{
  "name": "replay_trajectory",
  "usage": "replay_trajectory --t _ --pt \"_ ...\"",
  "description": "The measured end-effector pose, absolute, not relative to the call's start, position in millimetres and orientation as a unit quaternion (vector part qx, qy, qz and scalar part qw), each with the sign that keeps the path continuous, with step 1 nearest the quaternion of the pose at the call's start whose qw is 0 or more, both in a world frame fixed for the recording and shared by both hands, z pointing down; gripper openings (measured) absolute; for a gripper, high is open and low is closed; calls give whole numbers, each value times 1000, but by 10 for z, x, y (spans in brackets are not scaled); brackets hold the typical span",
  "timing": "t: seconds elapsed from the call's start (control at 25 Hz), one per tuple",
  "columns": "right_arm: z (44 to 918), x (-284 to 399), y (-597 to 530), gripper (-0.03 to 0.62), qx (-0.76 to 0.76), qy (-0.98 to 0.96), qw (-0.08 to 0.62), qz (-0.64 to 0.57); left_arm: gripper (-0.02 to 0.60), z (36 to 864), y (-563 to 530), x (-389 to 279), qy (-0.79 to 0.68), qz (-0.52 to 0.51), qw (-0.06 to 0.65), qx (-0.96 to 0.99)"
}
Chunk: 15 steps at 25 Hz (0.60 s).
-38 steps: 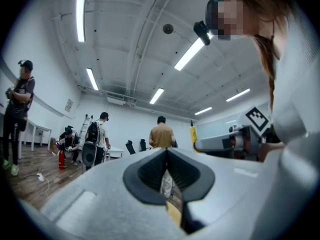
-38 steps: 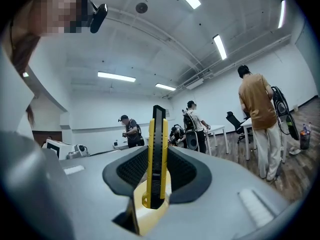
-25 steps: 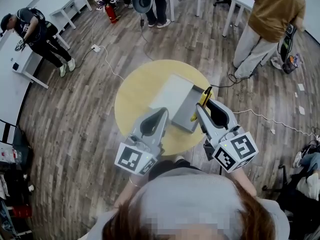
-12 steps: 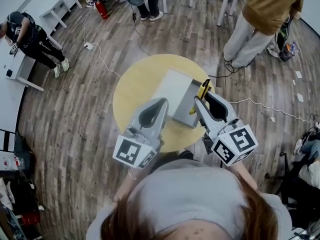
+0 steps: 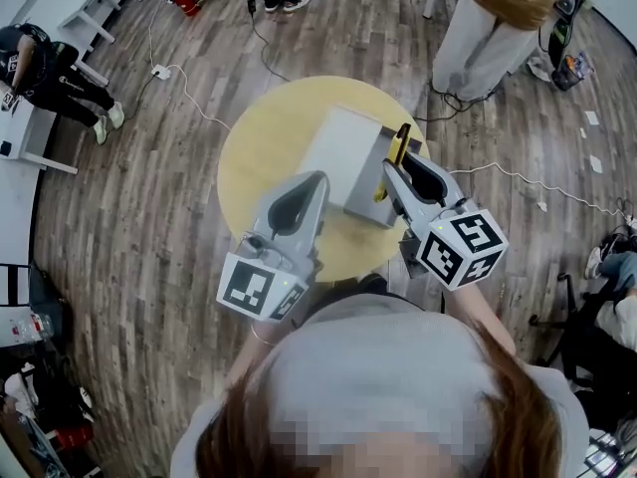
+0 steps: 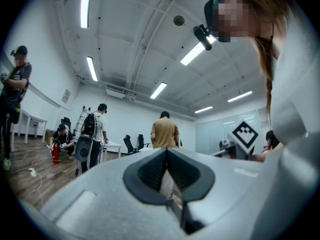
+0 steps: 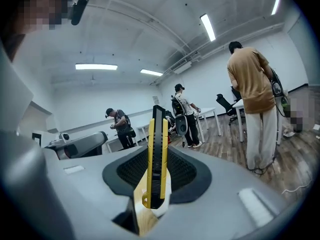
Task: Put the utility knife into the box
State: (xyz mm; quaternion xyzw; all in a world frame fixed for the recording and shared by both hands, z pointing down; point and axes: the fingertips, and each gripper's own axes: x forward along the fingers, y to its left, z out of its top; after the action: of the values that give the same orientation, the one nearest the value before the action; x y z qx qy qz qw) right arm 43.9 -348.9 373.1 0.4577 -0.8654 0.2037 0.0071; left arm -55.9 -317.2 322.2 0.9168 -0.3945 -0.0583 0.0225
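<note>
A yellow and black utility knife (image 5: 399, 145) stands upright between the jaws of my right gripper (image 5: 394, 171), which is shut on it. In the right gripper view the utility knife (image 7: 157, 149) rises well above the jaw tips. It hangs over the right edge of the open grey box (image 5: 364, 185), whose white lid (image 5: 335, 147) lies flat to the left. The box rests on a round yellow table (image 5: 257, 162). My left gripper (image 5: 317, 180) hovers over the table's near side, just left of the box, shut with nothing in it.
Wooden floor surrounds the table. A person in a tan shirt (image 5: 496, 23) stands beyond it at the right, with a cable (image 5: 518, 180) lying nearby. More people and white tables (image 5: 95, 8) are at the far left, and another cable (image 5: 189, 93) runs toward the table.
The head view has tilted, so the table sits higher in the picture. Both grippers keep about the same place beside the box. The knife stays gripped in the right gripper.
</note>
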Motion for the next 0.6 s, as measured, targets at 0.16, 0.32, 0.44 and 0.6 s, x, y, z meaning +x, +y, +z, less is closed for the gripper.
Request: replay_trajectory --t 0.16,0.32,0.44,0.6 --pt "4000 461 -3616 120 470 -848 16 245 3 3263 -3176 -606 -398 -57 28 915" --pt "4255 481 -3697 120 484 -834 42 263 3 3297 -3159 -638 -400 -58 32 914" --pt "4442 474 -3769 120 488 -823 53 287 3 3315 -3165 -648 -401 -59 36 914" --pt "4759 464 -3861 120 494 -803 69 326 3 3358 -3163 -641 -398 -55 42 915"
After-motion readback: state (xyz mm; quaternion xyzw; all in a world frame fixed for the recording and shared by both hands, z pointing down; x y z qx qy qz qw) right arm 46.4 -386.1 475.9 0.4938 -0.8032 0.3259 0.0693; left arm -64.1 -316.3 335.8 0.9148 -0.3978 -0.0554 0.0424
